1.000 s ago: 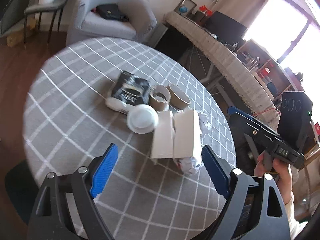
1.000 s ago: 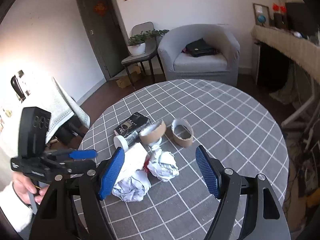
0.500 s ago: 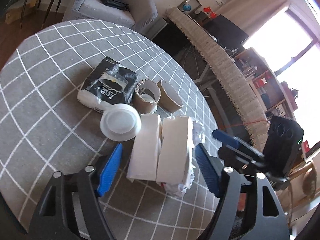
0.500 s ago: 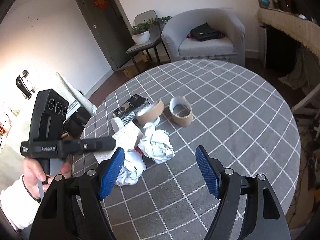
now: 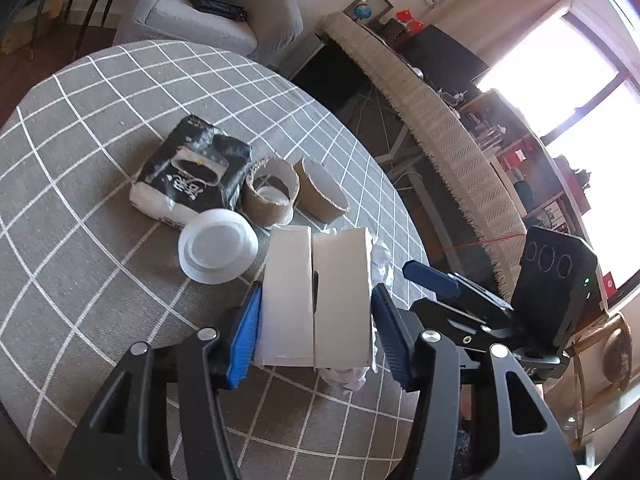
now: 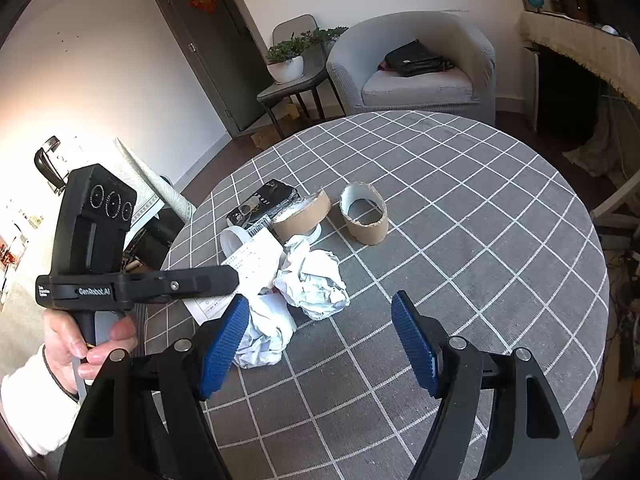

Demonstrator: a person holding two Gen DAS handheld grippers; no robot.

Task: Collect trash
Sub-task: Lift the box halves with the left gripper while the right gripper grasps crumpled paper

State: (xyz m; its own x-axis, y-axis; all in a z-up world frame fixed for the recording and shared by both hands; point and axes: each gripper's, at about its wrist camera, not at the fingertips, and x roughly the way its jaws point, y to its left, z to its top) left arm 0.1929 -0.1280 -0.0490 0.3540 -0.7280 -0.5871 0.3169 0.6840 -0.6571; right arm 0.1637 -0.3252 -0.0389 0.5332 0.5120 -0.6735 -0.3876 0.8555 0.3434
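Sunlight is coming in from a window onto a round table [image 5: 100,92] with a gray checked cloth, and all the trash is sitting in one little pile near the edge. Going from left to right in the left wrist view, a black plastic packet [image 5: 192,176] is lying flat, a white round lid [image 5: 218,250] is resting just beside it, and two brown cardboard rings [image 5: 272,198] are standing side by side behind the lid. Next, a folded white paper box [image 5: 316,300] is lying on top of crumpled white paper [image 5: 346,376]. The left gripper [image 5: 316,334] is reaching around this box, with one blue pad on each side and very close to it. It looks ready to squeeze, but I cannot tell if the pads are pressing yet. The box is wide, so the claw probably has to be lined up just right to catch it. Farther right, the right gripper [image 6: 320,344] is hanging above the table with its claw wide apart and nothing in it, probably waiting for its turn at the crumpled paper.
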